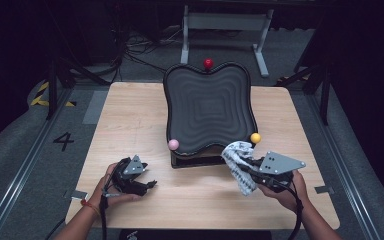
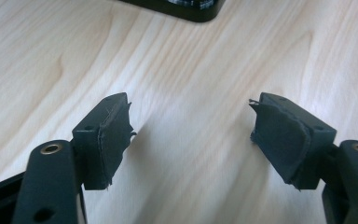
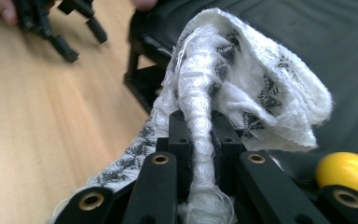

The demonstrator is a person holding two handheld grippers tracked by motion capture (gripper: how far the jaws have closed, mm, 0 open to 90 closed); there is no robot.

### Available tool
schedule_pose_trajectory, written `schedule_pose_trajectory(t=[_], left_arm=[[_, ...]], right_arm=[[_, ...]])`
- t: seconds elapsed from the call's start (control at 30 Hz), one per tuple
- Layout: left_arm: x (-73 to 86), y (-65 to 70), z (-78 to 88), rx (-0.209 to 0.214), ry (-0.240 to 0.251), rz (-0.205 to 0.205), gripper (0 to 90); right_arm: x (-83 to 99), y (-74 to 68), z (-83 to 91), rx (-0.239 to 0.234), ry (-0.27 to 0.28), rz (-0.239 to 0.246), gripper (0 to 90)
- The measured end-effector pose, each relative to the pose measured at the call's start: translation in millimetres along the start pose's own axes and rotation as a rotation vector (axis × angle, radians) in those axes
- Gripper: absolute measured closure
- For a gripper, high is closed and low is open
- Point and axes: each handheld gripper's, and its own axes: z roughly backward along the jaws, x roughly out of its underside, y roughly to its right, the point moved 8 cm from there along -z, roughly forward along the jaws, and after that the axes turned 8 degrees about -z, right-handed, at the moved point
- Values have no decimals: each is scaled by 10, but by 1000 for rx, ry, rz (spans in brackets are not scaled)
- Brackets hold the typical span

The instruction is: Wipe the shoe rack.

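Observation:
A white cloth with dark pattern (image 1: 240, 165) hangs bunched at the front right of the wooden table, pinched in my right gripper (image 1: 250, 169), whose jaws are shut on a twisted fold of the cloth (image 3: 200, 126). My left gripper (image 1: 150, 184) lies low over the table's front left, jaws apart with only bare wood between its pads (image 2: 112, 135). A black wavy tray (image 1: 210, 107) stands tilted at the table's middle, with a red ball (image 1: 208, 63) at its far edge, a pink ball (image 1: 173, 144) at its near left corner and a yellow ball (image 1: 255, 138) at its near right corner.
The tray rests on a black base (image 1: 200, 161) near the table's centre. The yellow ball (image 3: 347, 170) sits close beside my right gripper's jaw. The other hand's gripper (image 3: 60, 28) lies farther off on the wood. A metal frame (image 1: 225, 30) stands beyond the table.

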Motion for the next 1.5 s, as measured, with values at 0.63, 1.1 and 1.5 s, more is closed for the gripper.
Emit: schedule_pose_trajectory(t=[0.63,1.1,1.5], left_arm=[[247,-111,147,-30,8,122,205],[245,-117,143,-28,0,123,193],[235,-117,129,-29,3,131,191]], right_arm=[[414,-616,-653,-194,-170,81,812],[554,-969,-953,-305,-236,115,791],[540,-1040,-995,-356,-231,113,748]])
